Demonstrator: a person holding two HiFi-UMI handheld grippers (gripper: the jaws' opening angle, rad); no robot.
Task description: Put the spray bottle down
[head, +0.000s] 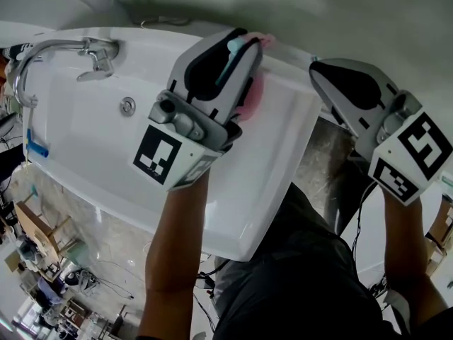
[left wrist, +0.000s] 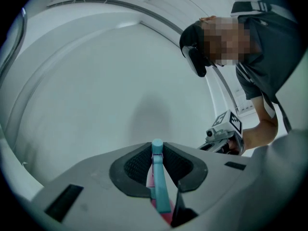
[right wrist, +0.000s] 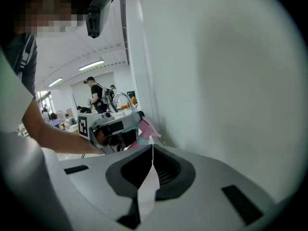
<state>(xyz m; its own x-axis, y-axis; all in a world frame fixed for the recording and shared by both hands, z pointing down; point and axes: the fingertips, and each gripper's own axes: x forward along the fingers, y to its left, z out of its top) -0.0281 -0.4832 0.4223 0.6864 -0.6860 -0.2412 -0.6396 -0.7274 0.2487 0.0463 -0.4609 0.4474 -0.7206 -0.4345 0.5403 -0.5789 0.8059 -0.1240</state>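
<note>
A pink spray bottle (head: 253,94) with a teal trigger (head: 230,59) is held over the back right corner of the white sink (head: 92,147). My left gripper (head: 251,44) is shut on it, with the trigger lever (left wrist: 159,182) pinched between the pads. In the right gripper view the bottle's pink head (right wrist: 146,130) hangs under the left gripper (right wrist: 115,124), close to the wall. My right gripper (head: 318,68) hovers to the right of the sink with its jaws together. A pale sliver shows between its jaws (right wrist: 152,148); I cannot tell what it is.
A chrome faucet (head: 67,48) arches over the sink's left end, with a drain fitting (head: 127,106) and a blue item (head: 35,146) on the left rim. A light wall (right wrist: 226,71) runs behind. Cluttered floor (head: 64,275) lies below; people stand far off (right wrist: 96,97).
</note>
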